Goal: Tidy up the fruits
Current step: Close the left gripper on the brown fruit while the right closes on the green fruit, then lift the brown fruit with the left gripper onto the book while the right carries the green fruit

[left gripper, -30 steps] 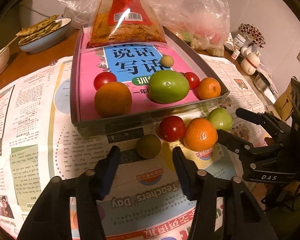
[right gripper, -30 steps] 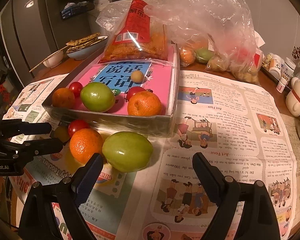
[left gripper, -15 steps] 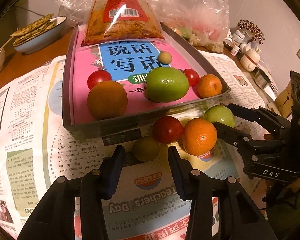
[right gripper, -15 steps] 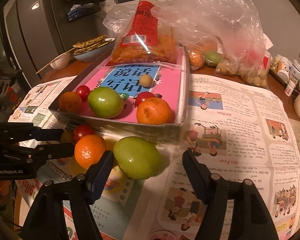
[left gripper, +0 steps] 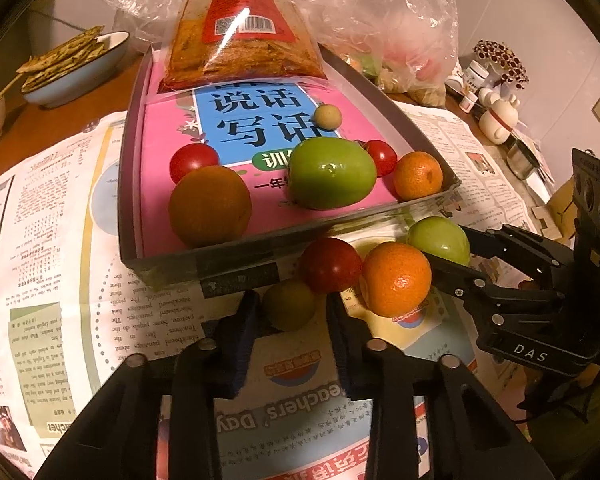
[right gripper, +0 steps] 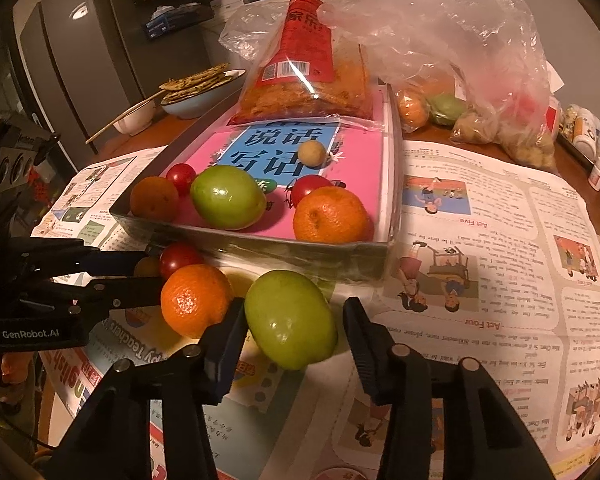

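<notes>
Both hand-held grippers are pointing down at the newspaper point(right gripper: 480, 208) in front of the grey tray point(left gripper: 236, 252).

Left gripper point(left gripper: 290, 312): its jaws have just been closing on a small olive-green fruit point(left gripper: 289, 305) lying on the paper at the tray's near wall. The pads are sitting against both sides of that fruit, clamped on it. Seen from the right wrist view, the same gripper point(right gripper: 150, 268) is reaching in from 9 o'clock, the small fruit mostly hidden between its fingers.

Right gripper point(right gripper: 296, 320): its jaws have also just been closing, around a large green fruit point(right gripper: 290, 318) at 6 o'clock of the tray. The left pad is touching the fruit's side; on the right a sliver of gap is showing, so I cannot tell if it is gripping yet.

Loose on the paper between the two grippers: an orange mandarin point(right gripper: 196, 300) touching the large green fruit, and a red cherry tomato point(right gripper: 179, 258) behind it, at the tray wall.

Lying in the tray on a pink book point(left gripper: 168, 128): a brownish orange point(left gripper: 210, 206), another big green fruit point(left gripper: 332, 173), two cherry tomatoes, a small mandarin point(left gripper: 417, 175), and a pale round fruit point(left gripper: 327, 117). A red-labelled snack bag point(left gripper: 240, 28) is leaning at the tray's 12 o'clock end.

A clear plastic bag point(right gripper: 460, 60) holding more produce is sitting at 1 o'clock beyond the tray. A blue bowl point(left gripper: 84, 76) of flatbread is standing at 10 o'clock.
</notes>
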